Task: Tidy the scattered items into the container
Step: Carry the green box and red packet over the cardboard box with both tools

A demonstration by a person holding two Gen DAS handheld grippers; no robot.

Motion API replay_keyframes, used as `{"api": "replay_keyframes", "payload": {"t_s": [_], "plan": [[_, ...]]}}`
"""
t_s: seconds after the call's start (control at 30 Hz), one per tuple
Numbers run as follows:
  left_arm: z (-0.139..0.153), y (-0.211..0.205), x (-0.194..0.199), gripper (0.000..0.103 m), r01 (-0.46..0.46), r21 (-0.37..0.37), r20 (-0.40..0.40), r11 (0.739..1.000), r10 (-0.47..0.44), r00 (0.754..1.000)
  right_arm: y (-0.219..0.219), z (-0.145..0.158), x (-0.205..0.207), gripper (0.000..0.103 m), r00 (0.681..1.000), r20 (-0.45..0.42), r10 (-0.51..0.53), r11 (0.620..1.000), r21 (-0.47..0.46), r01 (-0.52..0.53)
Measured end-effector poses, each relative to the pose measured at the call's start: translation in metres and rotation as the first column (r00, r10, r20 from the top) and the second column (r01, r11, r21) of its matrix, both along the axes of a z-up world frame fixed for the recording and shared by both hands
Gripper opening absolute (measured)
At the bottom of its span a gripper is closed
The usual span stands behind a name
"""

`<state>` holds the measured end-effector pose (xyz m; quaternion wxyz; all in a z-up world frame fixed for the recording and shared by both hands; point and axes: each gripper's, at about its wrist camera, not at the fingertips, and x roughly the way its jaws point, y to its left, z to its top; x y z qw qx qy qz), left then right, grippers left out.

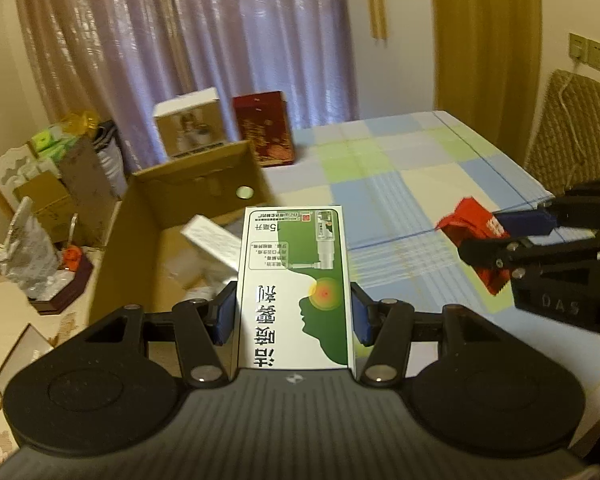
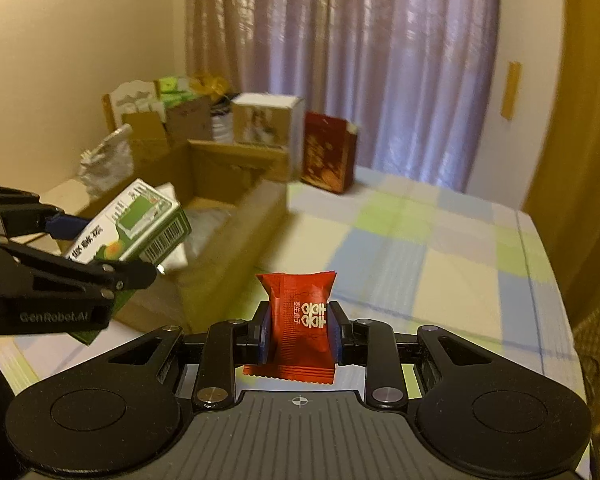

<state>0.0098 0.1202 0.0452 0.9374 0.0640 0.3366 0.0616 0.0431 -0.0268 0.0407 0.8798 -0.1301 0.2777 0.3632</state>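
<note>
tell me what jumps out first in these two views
The green-and-white medicine box, clamped in the left gripper, is held near the open cardboard box. The red candy packet, pinched in the right gripper, hangs over the checked bedsheet.

Blurred contents of the cardboard box, and the green-and-white carton partly behind the left gripper's fingers.

Purple curtain across the back wall. Red gift bag and white photo box side by side at the far edge of the checked bedsheet. Woven chair at right, wall sockets above it.
</note>
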Motion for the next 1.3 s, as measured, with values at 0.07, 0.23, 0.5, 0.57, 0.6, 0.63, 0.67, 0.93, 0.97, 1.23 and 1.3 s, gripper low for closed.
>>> {"api": "replay_keyframes", "payload": {"t_s": [0.07, 0.23, 0.5, 0.57, 0.6, 0.63, 0.67, 0.93, 0.97, 1.23, 1.3], "plan": [[0.004, 0.011, -0.001, 0.051, -0.014, 0.004, 0.004, 1.0, 0.014, 1.0, 0.014, 0.005, 0.0, 0.031, 1.0, 0.008, 0.022, 1.0, 0.009, -0.022], [0.011, 0.039, -0.005, 0.051, -0.052, -0.005, 0.014, 0.999, 0.052, 0.999, 0.043, 0.013, 0.002, 0.031, 0.997, 0.021, 0.068, 0.997, 0.021, -0.069], [0.018, 0.069, -0.012, 0.051, -0.101, -0.021, 0.018, 0.995, 0.102, 0.995, 0.077, 0.014, 0.004, 0.031, 0.992, 0.02, 0.121, 0.992, 0.023, -0.122], [0.018, 0.074, -0.013, 0.051, -0.108, -0.02, 0.018, 0.994, 0.109, 0.994, 0.082, 0.014, 0.004, 0.031, 0.991, 0.021, 0.13, 0.991, 0.022, -0.13], [0.019, 0.075, -0.014, 0.051, -0.111, -0.021, 0.018, 0.994, 0.112, 0.994, 0.085, 0.014, 0.005, 0.031, 0.991, 0.02, 0.134, 0.991, 0.021, -0.135], [0.019, 0.076, -0.014, 0.051, -0.114, -0.022, 0.019, 0.993, 0.114, 0.993, 0.087, 0.015, 0.005, 0.031, 0.99, 0.02, 0.139, 0.99, 0.02, -0.139], [0.019, 0.077, -0.015, 0.051, -0.116, -0.022, 0.02, 0.993, 0.117, 0.993, 0.089, 0.015, 0.004, 0.031, 0.99, 0.02, 0.142, 0.99, 0.019, -0.143], [0.02, 0.084, -0.013, 0.051, -0.118, -0.023, 0.022, 0.993, 0.118, 0.993, 0.097, 0.011, 0.008, 0.031, 0.987, 0.01, 0.162, 0.987, 0.008, -0.162], [0.021, 0.084, -0.013, 0.051, -0.118, -0.025, 0.022, 0.993, 0.119, 0.993, 0.099, 0.01, 0.009, 0.031, 0.986, 0.009, 0.164, 0.986, 0.006, -0.164], [0.023, 0.092, -0.006, 0.051, -0.119, -0.029, 0.021, 0.992, 0.12, 0.993, 0.107, 0.003, 0.02, 0.031, 0.985, -0.016, 0.172, 0.985, -0.005, -0.172], [0.023, 0.096, -0.002, 0.051, -0.12, -0.028, 0.02, 0.992, 0.121, 0.992, 0.111, 0.0, 0.023, 0.031, 0.984, -0.024, 0.177, 0.984, -0.011, -0.177]]}}
